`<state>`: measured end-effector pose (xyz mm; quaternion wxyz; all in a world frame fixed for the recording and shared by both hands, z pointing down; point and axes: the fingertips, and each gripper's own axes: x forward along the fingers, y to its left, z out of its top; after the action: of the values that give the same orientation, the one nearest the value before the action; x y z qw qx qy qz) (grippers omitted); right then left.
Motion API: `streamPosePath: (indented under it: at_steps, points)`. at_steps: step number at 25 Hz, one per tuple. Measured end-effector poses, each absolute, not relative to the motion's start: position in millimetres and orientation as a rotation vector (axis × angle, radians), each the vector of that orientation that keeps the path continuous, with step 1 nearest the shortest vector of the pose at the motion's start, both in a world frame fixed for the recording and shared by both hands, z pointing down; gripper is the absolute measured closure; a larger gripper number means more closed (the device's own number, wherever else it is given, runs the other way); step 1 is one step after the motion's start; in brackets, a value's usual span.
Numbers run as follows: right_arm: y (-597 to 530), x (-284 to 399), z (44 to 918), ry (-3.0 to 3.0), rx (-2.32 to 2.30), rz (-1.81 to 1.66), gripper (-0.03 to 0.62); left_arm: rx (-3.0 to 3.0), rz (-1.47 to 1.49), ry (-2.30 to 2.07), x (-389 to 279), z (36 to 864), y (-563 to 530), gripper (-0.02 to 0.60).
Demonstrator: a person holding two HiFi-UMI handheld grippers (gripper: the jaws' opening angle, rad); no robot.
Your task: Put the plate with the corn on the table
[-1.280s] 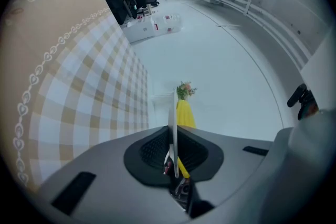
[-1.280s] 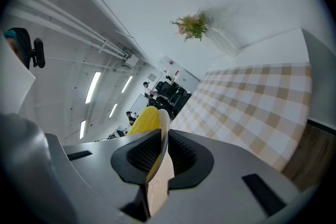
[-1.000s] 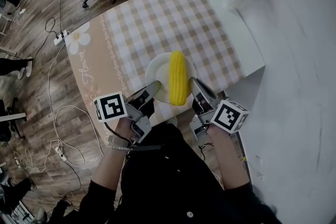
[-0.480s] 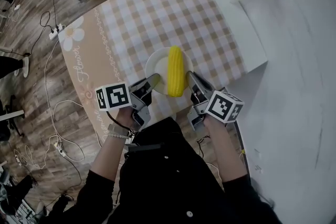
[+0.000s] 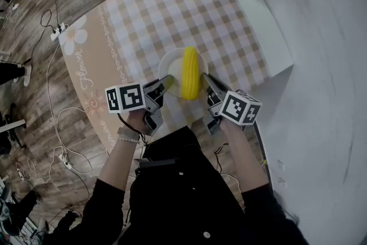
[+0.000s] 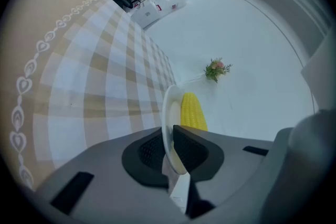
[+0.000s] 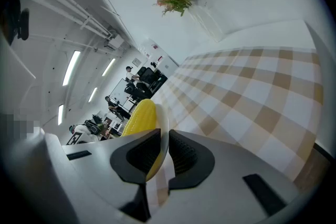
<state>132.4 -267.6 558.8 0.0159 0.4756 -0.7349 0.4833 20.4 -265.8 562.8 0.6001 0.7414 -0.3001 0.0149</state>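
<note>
Together, we hold the plate (image 5: 168, 68) over the near edge of the checked table (image 5: 172, 14).
L gripper (image 5: 165, 86) & R gripper (image 5: 205, 80) each clamp opposite rims; one corn cob (image 5: 190, 72) lies on it.

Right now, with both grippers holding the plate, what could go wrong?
The corn lies loose on the plate; if either gripper dips, it may roll off. The left gripper and right gripper each pinch only the thin rim, so the plate could slip from the jaws.
</note>
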Motion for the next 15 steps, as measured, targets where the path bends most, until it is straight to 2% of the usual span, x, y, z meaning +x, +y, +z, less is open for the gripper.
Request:
streamPosePath:
  at_steps: [15]
  points:
    - [-270,145,596,-2.145,1.468,1.516,0.513,1.719,0.163,-0.706,34,597,-274,0.538]
